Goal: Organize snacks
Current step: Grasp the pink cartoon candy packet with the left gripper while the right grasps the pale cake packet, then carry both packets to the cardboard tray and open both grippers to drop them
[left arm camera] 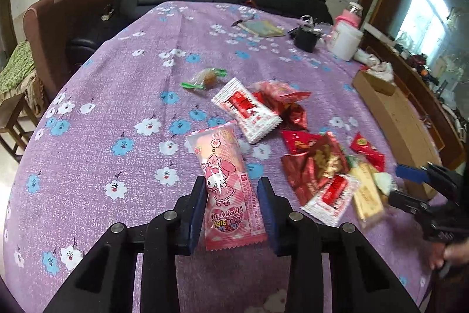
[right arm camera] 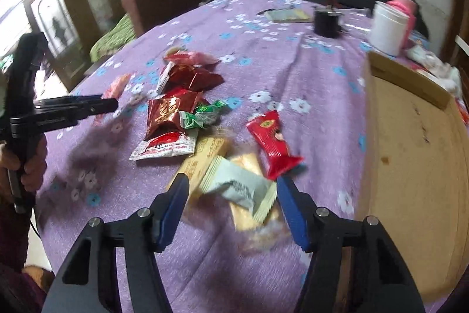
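Your left gripper point(left arm camera: 231, 207) pinches the pink packet point(left arm camera: 225, 189); your right gripper point(right arm camera: 231, 198) straddles a pale packet point(right arm camera: 240, 187), seemingly ungripped — cardboard box point(right arm camera: 410, 166) at frame right still empty.

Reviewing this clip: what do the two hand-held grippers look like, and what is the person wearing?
Both hand-held grippers, left and right, have black angular linkages with silver pivot bolts and blue fingers. The left has a black pistol handle with a thin cable. A dark maroon sleeve shows.

one cardboard box point(right arm camera: 410, 166), two white-red packets point(left arm camera: 249, 110)
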